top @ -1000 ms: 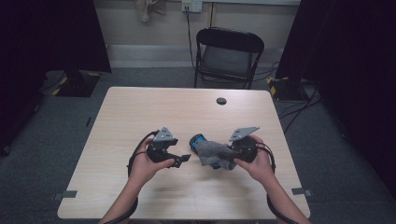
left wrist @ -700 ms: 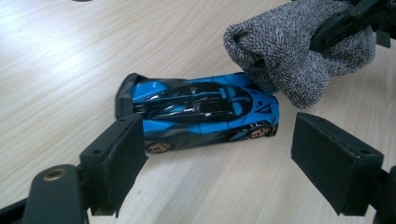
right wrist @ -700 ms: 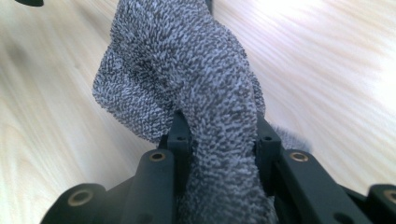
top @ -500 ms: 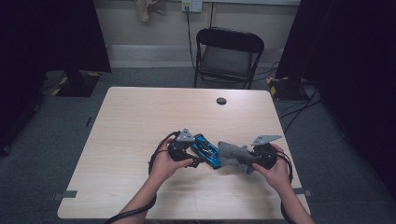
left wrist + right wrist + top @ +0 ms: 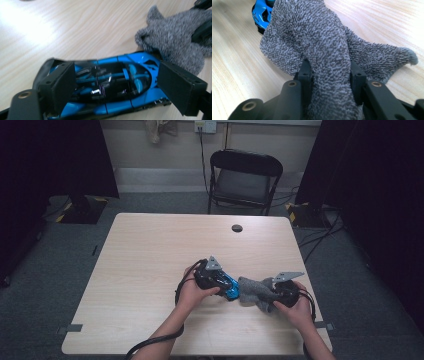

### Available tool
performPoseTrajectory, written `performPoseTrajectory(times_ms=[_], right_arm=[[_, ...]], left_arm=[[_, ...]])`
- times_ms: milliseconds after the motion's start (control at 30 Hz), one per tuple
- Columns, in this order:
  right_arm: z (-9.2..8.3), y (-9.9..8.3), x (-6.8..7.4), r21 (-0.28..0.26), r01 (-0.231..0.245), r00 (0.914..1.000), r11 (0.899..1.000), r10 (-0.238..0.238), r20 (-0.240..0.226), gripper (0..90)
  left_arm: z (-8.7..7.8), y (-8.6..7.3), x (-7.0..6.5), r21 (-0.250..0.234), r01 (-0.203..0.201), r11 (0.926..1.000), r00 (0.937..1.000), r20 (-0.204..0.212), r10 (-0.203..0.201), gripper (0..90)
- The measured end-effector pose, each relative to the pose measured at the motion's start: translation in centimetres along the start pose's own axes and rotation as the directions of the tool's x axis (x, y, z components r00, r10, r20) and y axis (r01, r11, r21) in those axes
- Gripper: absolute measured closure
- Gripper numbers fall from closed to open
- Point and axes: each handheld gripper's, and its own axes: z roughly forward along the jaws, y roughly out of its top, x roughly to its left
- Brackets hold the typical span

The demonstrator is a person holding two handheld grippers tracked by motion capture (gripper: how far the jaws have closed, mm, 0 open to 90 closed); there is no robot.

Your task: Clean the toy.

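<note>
A blue toy car sits low over the wooden table, right of centre and near the front. My left gripper is shut on it; in the left gripper view the car spans the gap between the two black pads. A grey knitted cloth lies bunched just right of the car and touches it. My right gripper grips that cloth from the right. Its jaws have just been opening a little, and the cloth still fills the gap with the pads pressing on it.
A small black round disc lies near the table's far edge. A black folding chair stands behind the table. A cable trails from the left gripper off the front edge. Dark curtains hang at both sides.
Both hands have moved to the right and lower, taking the car and cloth along. The cloth now rests against the car near the table's front right.
</note>
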Motion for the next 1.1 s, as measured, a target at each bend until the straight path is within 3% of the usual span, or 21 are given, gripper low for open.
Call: performPoseTrajectory(times_ms=[100, 233, 367, 433, 500, 667, 733, 900, 967, 1100], right_arm=[[0.0, 0.0, 0.2, 0.005, 0.008, 1.0, 1.0, -0.008, 0.002, 58.4], [0.0, 0.1, 0.6, 0.024, 0.019, 0.9993, 1.0, -0.02, 0.032, 44.4], [-0.5, 0.3, 1.0, 0.002, 0.034, 0.9985, 0.999, -0.034, 0.043, 34.9], [-0.7, 0.6, 1.1, -0.008, 0.046, 0.9974, 0.999, -0.045, 0.056, 29.3], [-0.6, 1.0, 1.2, -0.018, 0.041, 0.998, 0.999, -0.04, 0.048, 27.1], [0.3, 1.9, 1.4, -0.015, 0.05, 0.9984, 0.999, -0.05, 0.026, 35.1], [1.1, 2.1, 1.4, -0.007, 0.04, 0.9985, 0.999, -0.04, 0.037, 38.3], [2.5, 2.1, 1.6, -0.007, 0.005, 1.0, 1.0, -0.005, 0.007, 64.8], [2.4, 2.2, 1.7, 0.0, -0.011, 0.9999, 1.0, 0.011, 0.003, 68.9], [1.5, 2.5, 1.5, -0.026, -0.046, 0.9974, 0.999, 0.048, 0.054, 70.9]], left_arm=[[-0.1, 0.3, -0.2, -0.01, -0.014, 0.9998, 0.9999, -0.004, 0.014, 17.1], [0.6, 0.2, -0.2, 0.033, -0.029, 0.999, 0.9996, 0.001, 0.029, 17.1], [1.0, 0.1, -0.3, 0.034, -0.056, 0.9979, 0.9983, -0.011, 0.056, 16.0], [1.2, 0.1, -0.3, 0.054, -0.103, 0.9932, 0.9946, -0.009, 0.103, 15.1], [1.3, 0.1, -0.3, 0.059, -0.102, 0.993, 0.9946, -0.01, 0.103, 13.8], [1.3, 0.1, 0.0, 0.054, -0.101, 0.9934, 0.9948, -0.004, 0.102, 14.2], [1.2, -0.1, 0.1, 0.043, -0.106, 0.9935, 0.9944, -0.003, 0.106, 14.4], [1.2, -0.3, 0.0, 0.023, -0.098, 0.9949, 0.9951, -0.011, 0.099, 14.9], [1.2, -0.3, 0.0, 0.021, -0.099, 0.9949, 0.995, -0.012, 0.099, 14.9], [1.2, -0.3, -0.1, 0.026, -0.093, 0.9954, 0.9955, -0.016, 0.093, 15.0]])
